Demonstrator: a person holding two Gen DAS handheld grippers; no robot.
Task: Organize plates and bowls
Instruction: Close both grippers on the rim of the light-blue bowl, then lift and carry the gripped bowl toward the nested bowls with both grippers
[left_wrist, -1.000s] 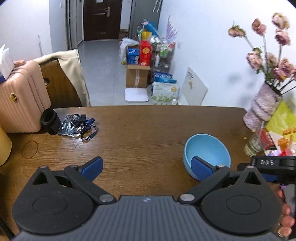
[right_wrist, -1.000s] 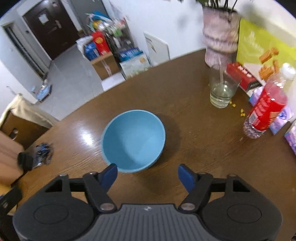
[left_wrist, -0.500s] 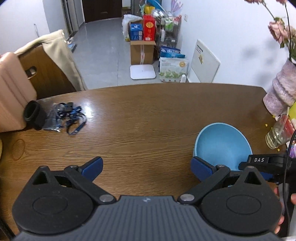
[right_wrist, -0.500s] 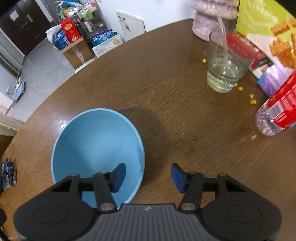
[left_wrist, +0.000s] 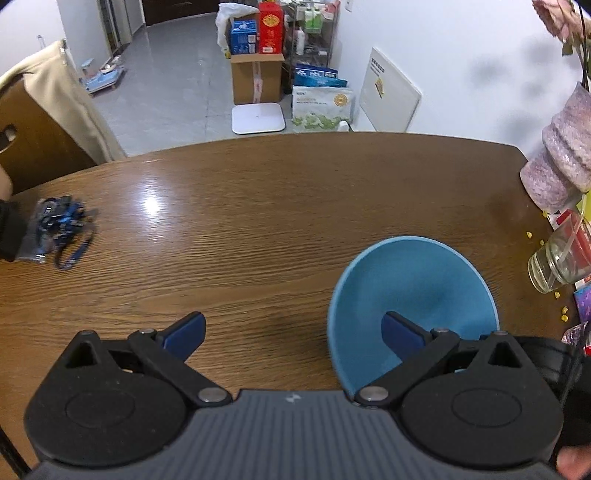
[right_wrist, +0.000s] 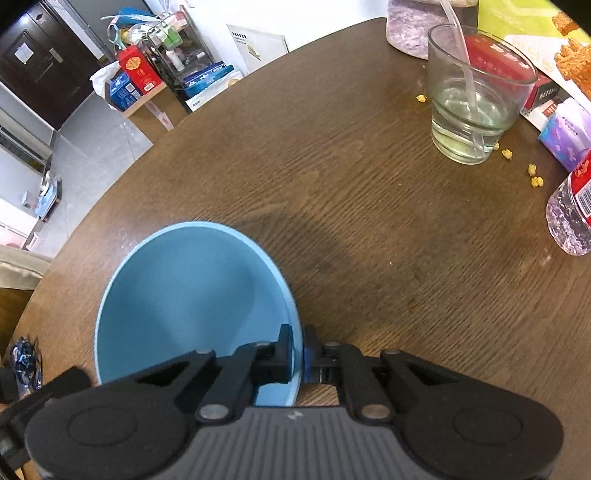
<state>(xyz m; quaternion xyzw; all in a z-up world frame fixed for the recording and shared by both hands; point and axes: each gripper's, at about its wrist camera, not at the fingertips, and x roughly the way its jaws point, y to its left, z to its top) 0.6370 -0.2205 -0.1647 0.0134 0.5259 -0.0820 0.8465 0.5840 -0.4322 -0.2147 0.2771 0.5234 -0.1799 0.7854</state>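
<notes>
Right gripper (right_wrist: 298, 352): jaws clamped on the near rim of the blue bowl (right_wrist: 192, 295), one pad inside the wall, one outside.
Left gripper (left_wrist: 291, 332): jaws spread wide, nothing held; its right pad sits over the bowl's left side, the left pad over bare wood.
Wooden table (right_wrist: 369, 206): bears the bowl.
Glass (right_wrist: 476, 96): well apart, far right.

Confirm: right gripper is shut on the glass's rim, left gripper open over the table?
No. The right gripper is shut on the blue bowl's rim, as the right wrist view shows; the glass stands untouched. The left gripper is open.
</notes>
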